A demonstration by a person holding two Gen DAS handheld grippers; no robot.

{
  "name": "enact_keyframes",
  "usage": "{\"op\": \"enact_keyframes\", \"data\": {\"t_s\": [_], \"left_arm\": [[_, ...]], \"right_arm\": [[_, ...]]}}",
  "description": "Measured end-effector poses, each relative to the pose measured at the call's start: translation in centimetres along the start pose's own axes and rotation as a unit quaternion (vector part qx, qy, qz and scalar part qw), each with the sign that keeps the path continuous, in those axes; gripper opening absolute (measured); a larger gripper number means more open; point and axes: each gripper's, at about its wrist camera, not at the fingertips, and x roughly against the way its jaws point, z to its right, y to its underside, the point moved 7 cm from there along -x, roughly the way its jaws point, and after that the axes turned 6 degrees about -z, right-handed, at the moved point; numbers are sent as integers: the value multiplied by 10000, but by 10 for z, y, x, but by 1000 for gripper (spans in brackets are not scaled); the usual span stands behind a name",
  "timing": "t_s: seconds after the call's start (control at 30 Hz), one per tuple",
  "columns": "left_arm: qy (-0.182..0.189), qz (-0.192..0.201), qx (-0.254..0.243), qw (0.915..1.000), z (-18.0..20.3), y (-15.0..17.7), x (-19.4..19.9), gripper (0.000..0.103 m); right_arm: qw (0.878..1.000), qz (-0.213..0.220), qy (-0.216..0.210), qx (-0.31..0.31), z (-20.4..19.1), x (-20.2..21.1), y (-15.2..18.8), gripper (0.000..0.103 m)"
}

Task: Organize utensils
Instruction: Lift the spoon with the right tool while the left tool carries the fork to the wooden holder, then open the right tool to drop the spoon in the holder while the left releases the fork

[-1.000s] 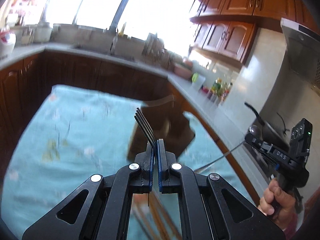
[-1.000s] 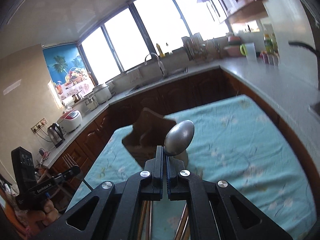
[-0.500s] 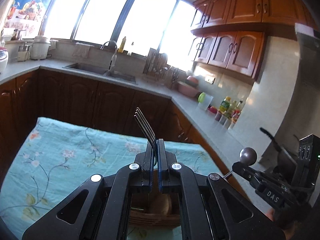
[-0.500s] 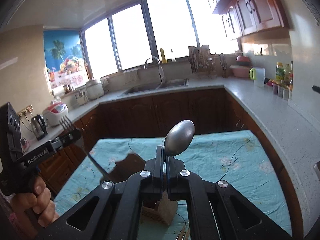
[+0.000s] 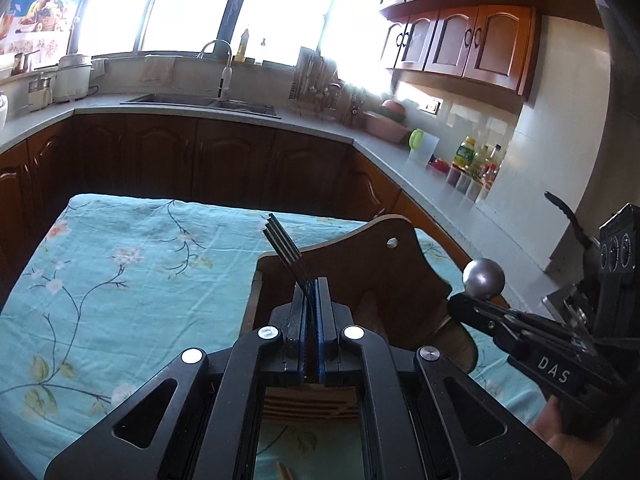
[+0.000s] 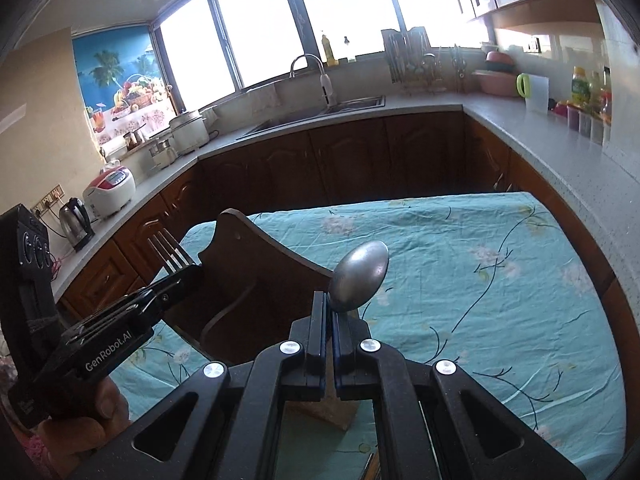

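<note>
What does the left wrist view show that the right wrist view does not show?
Only the left wrist view shows the upper cabinets' doors clearly from the front. Only the right wrist view shows the kettle and the rice cooker. Both show the left gripper shut on the fork, the right gripper shut on the spoon, the wooden holder and the floral cloth.

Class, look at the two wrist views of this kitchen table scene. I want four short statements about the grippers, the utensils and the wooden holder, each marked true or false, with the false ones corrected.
1. The left gripper is shut on a fork. True.
2. The right gripper holds a knife. False: it is shut on a spoon.
3. A wooden holder stands on the floral tablecloth. True.
4. The fork's tines point down into the holder. False: they point up, away from the gripper.
</note>
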Motion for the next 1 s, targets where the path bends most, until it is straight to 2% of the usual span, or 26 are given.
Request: {"op": "enact_keyframes", "data": {"t_s": [0.27,0.3,0.4,0.47,0.53,0.57,0.6,0.63,0.7,0.77,1.0], "left_arm": [[-58,-111,208,9997,-13,-1,-1,3],[-71,-128,212,9997,-13,-1,-1,4],[-94,-186,193,9996,-11,-3,0,13],[-51,-165,195,9997,-9,-3,3,24],[23,-144,203,9997,-7,-3,9,31],[4,-123,198,9997,-6,-3,13,41],[-43,-104,195,9997,-5,-3,16,47],[-57,-86,204,9997,-5,-3,20,57],[-36,2,211,9998,-5,-1,31,61],[-84,51,210,9997,-9,4,43,69],[-179,162,376,9990,-26,33,84,81]], "right_arm": [[9998,-8,-94,-197,2,2,-5,3],[9997,-1,-103,-207,2,2,-6,6],[9997,21,-82,-242,3,2,-6,7],[9995,7,-102,-292,3,3,-6,7],[9992,-8,-156,-355,4,5,-5,10],[9991,-8,-169,-397,5,8,-4,11],[9989,7,-183,-423,7,11,-4,16],[9987,37,-186,-464,9,15,-4,29],[9979,107,-230,-592,12,23,-2,45],[9966,228,-305,-728,17,37,1,45],[9915,665,-315,-1075,33,83,23,76]]}}
